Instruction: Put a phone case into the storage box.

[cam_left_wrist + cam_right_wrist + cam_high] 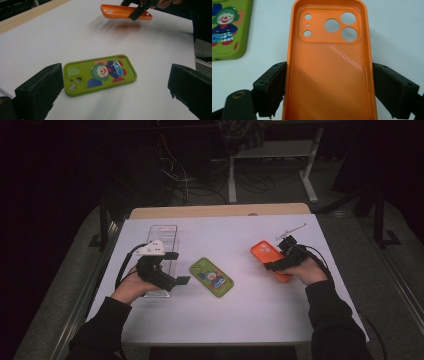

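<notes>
Right gripper view: right gripper (329, 85) pinches the orange phone case (329, 62) across its long sides; long axis runs to 12 o'clock, camera cut-outs at the far end, hollow interior facing up. The case hangs above the white table (250, 310), at 3 o'clock in the high view. Left gripper (112, 87), jaws spread and empty, faces the green clown phone case (100, 75) lying flat at 12 o'clock, crosswise to it.
</notes>
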`<state>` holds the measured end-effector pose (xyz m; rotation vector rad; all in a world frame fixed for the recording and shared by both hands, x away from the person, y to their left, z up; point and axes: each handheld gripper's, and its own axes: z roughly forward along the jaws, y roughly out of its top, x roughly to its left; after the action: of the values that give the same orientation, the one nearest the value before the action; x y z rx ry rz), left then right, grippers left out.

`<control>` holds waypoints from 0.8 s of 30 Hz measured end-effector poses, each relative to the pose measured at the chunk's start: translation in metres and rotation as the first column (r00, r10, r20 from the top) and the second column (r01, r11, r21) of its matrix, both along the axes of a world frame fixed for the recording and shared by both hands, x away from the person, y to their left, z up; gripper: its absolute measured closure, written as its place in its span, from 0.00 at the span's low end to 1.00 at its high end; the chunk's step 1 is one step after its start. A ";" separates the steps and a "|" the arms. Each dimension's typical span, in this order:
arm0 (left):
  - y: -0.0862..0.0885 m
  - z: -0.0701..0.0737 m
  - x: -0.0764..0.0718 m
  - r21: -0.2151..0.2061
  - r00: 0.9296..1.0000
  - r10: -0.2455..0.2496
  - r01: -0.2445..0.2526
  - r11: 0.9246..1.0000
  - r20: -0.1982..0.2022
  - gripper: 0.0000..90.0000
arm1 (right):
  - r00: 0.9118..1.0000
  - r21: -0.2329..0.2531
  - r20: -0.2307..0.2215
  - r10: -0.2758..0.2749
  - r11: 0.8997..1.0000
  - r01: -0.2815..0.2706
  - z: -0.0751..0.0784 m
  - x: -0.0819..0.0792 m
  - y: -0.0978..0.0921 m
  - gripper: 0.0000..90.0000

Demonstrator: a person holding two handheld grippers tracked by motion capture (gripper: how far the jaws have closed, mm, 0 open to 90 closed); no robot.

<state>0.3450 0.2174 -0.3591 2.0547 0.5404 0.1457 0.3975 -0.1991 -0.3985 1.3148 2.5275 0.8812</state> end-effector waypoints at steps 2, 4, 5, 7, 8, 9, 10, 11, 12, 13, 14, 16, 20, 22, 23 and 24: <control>-0.007 0.001 0.004 0.000 1.000 -0.010 0.010 1.000 0.002 0.00 | 1.000 0.008 0.004 0.014 1.000 -0.014 0.002 0.002 0.003 0.17; -0.014 0.003 0.006 -0.002 1.000 -0.018 0.018 1.000 0.008 0.00 | 1.000 0.019 0.011 0.028 0.999 -0.029 0.003 0.003 0.005 0.17; -0.017 0.004 0.008 -0.002 1.000 -0.023 0.023 1.000 0.008 0.00 | 0.999 0.028 0.014 0.038 0.999 -0.039 0.003 0.003 0.005 0.17; -0.024 0.007 0.010 -0.004 0.999 -0.034 0.034 0.999 0.010 0.00 | 0.998 0.032 0.018 0.057 0.998 -0.058 0.003 0.003 0.006 0.17; -0.028 0.007 0.012 -0.011 0.999 -0.040 0.040 0.999 0.013 0.00 | 0.998 0.035 0.017 0.061 0.998 -0.061 0.003 0.003 0.007 0.17; -0.032 0.008 0.014 -0.011 0.999 -0.047 0.047 0.999 0.012 0.00 | 0.998 0.036 0.013 0.062 0.997 -0.062 0.003 0.003 0.008 0.17; -0.035 0.008 0.015 -0.009 0.999 -0.052 0.053 0.999 0.015 0.00 | 0.997 0.030 0.012 0.072 0.997 -0.072 0.003 0.003 0.008 0.17; -0.039 0.009 0.017 -0.010 0.998 -0.058 0.058 0.998 0.014 0.00 | 0.997 0.029 0.013 0.079 0.996 -0.080 0.004 0.003 0.009 0.17; -0.043 0.009 0.019 -0.010 0.998 -0.064 0.065 0.998 0.020 0.00 | 0.996 0.031 0.018 0.090 0.995 -0.090 0.004 0.003 0.009 0.17; -0.047 0.009 0.020 -0.012 0.997 -0.069 0.069 0.998 0.019 0.00 | 0.995 0.033 0.014 0.099 0.994 -0.100 0.005 0.002 0.010 0.17; -0.050 0.010 0.021 -0.010 0.997 -0.075 0.076 0.997 0.018 0.00 | 0.994 0.035 0.018 0.107 0.994 -0.108 0.006 0.002 0.011 0.17; -0.056 0.011 0.022 -0.002 0.996 -0.088 0.088 0.996 0.026 0.00 | 0.991 0.030 0.021 0.131 0.991 -0.131 0.008 0.001 0.013 0.17; -0.066 0.009 0.024 0.019 0.992 -0.122 0.122 0.992 0.031 0.00 | 0.983 0.048 0.021 0.182 0.982 -0.183 0.010 -0.003 0.018 0.17; -0.068 0.008 0.023 0.027 0.990 -0.138 0.137 0.990 0.035 0.00 | 0.978 0.044 0.026 0.209 0.977 -0.210 0.010 -0.005 0.021 0.17; -0.070 0.007 0.021 0.025 0.989 -0.142 0.141 0.990 0.029 0.00 | 0.975 0.045 0.023 0.223 0.974 -0.224 0.009 -0.006 0.022 0.17; -0.071 0.008 0.021 0.042 0.988 -0.154 0.152 0.987 0.035 0.00 | 0.970 0.036 0.025 0.242 0.969 -0.243 0.009 -0.007 0.024 0.17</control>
<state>0.3656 0.1466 -0.3515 2.1185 0.3570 0.1055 0.3900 -0.1755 -0.3896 1.0139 2.7079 0.9870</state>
